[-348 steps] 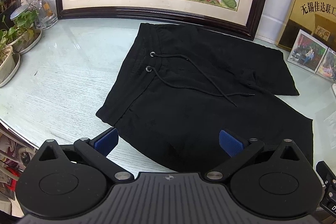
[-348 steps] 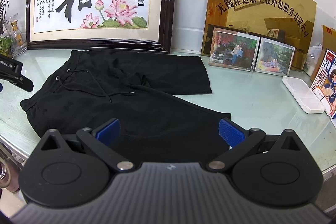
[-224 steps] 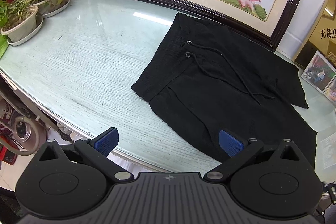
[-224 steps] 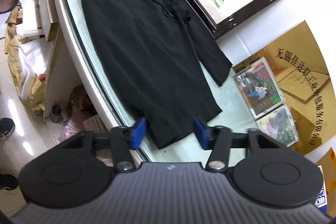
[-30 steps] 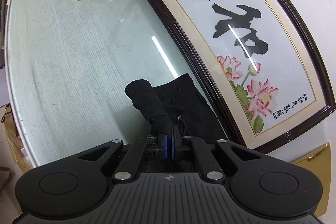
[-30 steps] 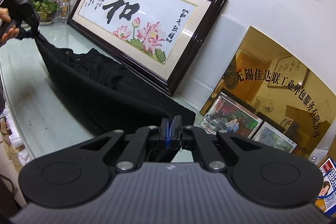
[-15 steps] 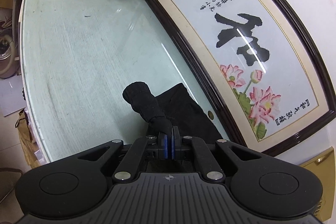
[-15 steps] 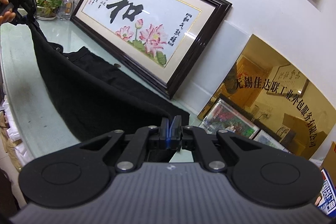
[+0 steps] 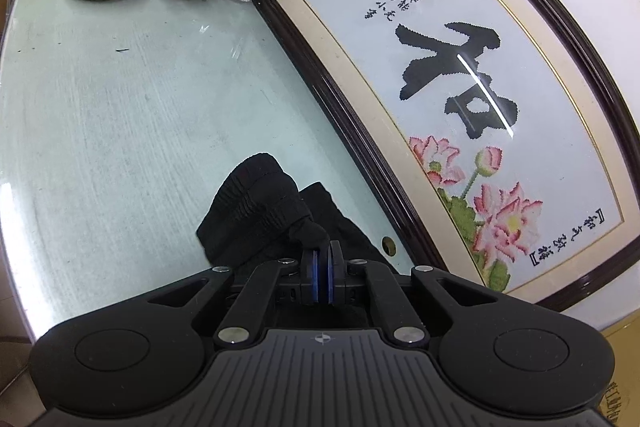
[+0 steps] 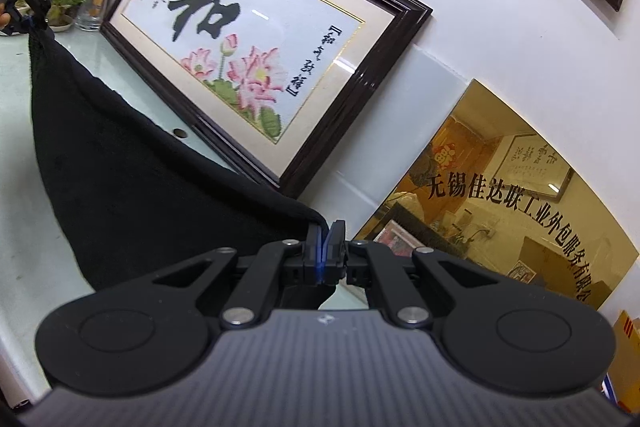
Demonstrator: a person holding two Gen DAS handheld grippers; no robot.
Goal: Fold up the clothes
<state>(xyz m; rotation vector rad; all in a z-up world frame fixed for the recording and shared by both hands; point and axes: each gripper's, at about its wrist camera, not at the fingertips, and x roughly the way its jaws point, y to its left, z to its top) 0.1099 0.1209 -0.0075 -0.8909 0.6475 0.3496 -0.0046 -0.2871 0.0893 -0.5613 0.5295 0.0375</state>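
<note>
Your left gripper point(image 9: 320, 277) and right gripper point(image 10: 325, 259) each stay clamped on an edge of the black shorts point(image 10: 132, 195), stretched above the glass surface point(image 9: 120, 115); a slipping pinch could drop the fold against the framed picture point(image 10: 256, 59).

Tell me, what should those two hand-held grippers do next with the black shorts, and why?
Probably carry the lifted edge toward the framed picture and lower it. Both the left hand-held gripper and the right hand-held gripper are shut on the black shorts, whose cloth hangs between them above the glass table.
</note>
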